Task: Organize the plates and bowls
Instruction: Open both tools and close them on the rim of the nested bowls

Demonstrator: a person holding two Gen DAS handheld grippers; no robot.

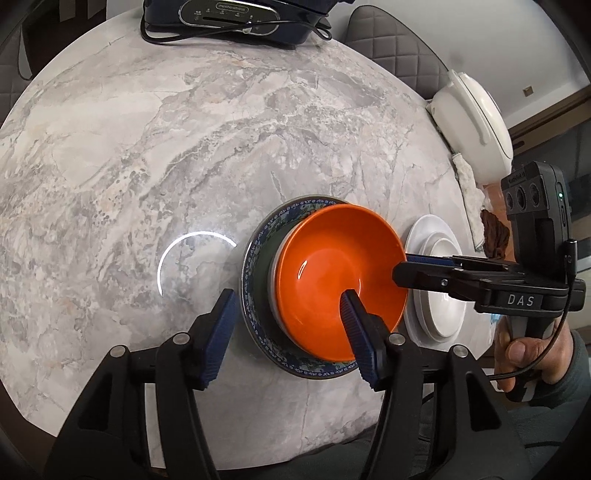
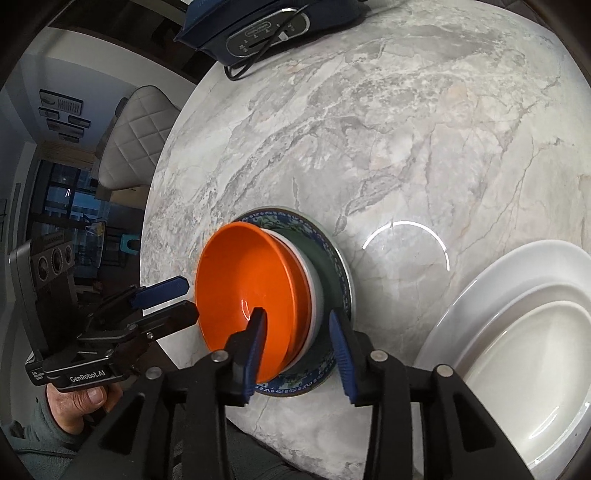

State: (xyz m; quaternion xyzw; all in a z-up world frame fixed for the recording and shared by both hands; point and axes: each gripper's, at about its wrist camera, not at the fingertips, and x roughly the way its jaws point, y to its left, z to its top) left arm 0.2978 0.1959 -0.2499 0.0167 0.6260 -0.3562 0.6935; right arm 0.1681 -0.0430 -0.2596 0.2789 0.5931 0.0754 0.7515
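An orange bowl (image 1: 332,273) (image 2: 236,291) sits nested in a white bowl (image 2: 314,291) on a blue-patterned plate (image 1: 255,258) (image 2: 332,251) near the marble table's (image 1: 147,147) front edge. My left gripper (image 1: 290,332) (image 2: 190,300) stands open across the stack's near rim, one finger over the orange bowl and the other outside the plate. My right gripper (image 2: 299,350) (image 1: 400,267) is open too, straddling the bowls' opposite rim without pressing. A stack of white plates (image 1: 439,273) (image 2: 517,332) lies just beyond the right gripper.
A dark blue appliance (image 1: 229,14) (image 2: 258,29) with a cord sits at the far table edge. A white lidded pot (image 1: 476,122) stands at the right rim. Quilted chairs (image 1: 391,44) (image 2: 136,136) flank the table. A person's hand (image 1: 517,350) holds the right gripper.
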